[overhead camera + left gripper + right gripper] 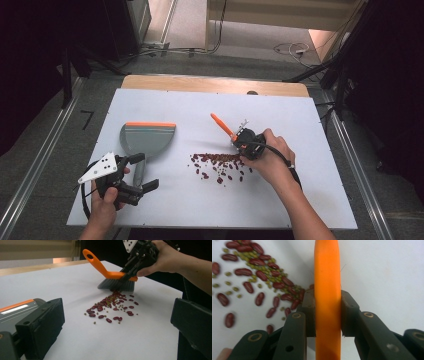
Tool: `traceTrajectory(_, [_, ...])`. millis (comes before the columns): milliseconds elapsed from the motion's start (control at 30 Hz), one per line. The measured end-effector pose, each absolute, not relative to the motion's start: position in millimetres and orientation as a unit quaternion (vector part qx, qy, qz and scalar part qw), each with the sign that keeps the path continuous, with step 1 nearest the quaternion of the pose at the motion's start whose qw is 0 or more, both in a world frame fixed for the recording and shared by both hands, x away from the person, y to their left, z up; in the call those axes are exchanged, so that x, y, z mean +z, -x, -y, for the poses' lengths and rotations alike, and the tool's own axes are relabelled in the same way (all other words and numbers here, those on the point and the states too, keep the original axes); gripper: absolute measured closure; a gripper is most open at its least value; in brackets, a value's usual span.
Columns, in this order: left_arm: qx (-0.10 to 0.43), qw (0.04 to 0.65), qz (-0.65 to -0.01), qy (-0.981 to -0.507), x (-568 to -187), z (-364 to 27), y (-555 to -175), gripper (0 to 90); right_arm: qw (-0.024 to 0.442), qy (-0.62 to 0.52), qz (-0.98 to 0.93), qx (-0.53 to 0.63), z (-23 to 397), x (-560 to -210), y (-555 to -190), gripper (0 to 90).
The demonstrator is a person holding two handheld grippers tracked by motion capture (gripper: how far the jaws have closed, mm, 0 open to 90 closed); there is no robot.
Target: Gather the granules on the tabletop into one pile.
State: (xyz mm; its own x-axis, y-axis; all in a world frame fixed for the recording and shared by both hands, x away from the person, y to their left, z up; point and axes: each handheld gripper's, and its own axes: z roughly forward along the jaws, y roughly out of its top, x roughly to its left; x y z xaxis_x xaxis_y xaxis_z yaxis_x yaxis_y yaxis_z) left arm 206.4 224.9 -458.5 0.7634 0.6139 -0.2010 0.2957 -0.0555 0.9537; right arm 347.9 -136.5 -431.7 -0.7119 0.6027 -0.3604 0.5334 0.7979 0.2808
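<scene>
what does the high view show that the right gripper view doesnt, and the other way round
High view alone: the grey dustpan with its orange edge, the left gripper open around the dustpan's handle, the whole white table, and the floor and cables beyond it.

Right gripper view alone: a close look at the right gripper with both pads pressed on the orange brush handle, and small green beans mixed among the red ones.

Both: the brush, the red beans scattered on the white surface, and the right gripper holding the brush.

1. White board (300, 200) is lying over wooden tabletop (210, 83)
2. Cables (292, 49) are trailing on floor beyond the table
3. Metal rails (357, 175) are flanking both sides
</scene>
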Motion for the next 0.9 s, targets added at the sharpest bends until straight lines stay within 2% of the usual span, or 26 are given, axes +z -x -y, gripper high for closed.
traceTrajectory(400, [0.131,0.609,-0.319,-0.715,-459,-225,-207,0.1,0.201,-0.298,-0.928,0.097,124,-429,-341,68.8])
traceTrajectory(600, [0.131,0.609,-0.320,-0.714,-458,-226,-207,0.1,0.225,-0.308,-0.916,0.123,129,-414,-341,68.8])
traceTrajectory(767, [0.133,0.610,-0.322,-0.712,-458,-228,-207,0.1,0.175,-0.320,-0.915,0.174,121,-402,-334,68.8])
traceTrajectory(867, [0.135,0.611,-0.323,-0.710,-458,-228,-207,0.1,0.158,-0.307,-0.921,0.182,105,-402,-328,68.8])
traceTrajectory(900, [0.135,0.610,-0.323,-0.710,-458,-228,-206,0.1,0.137,-0.311,-0.922,0.186,93,-404,-325,68.8])
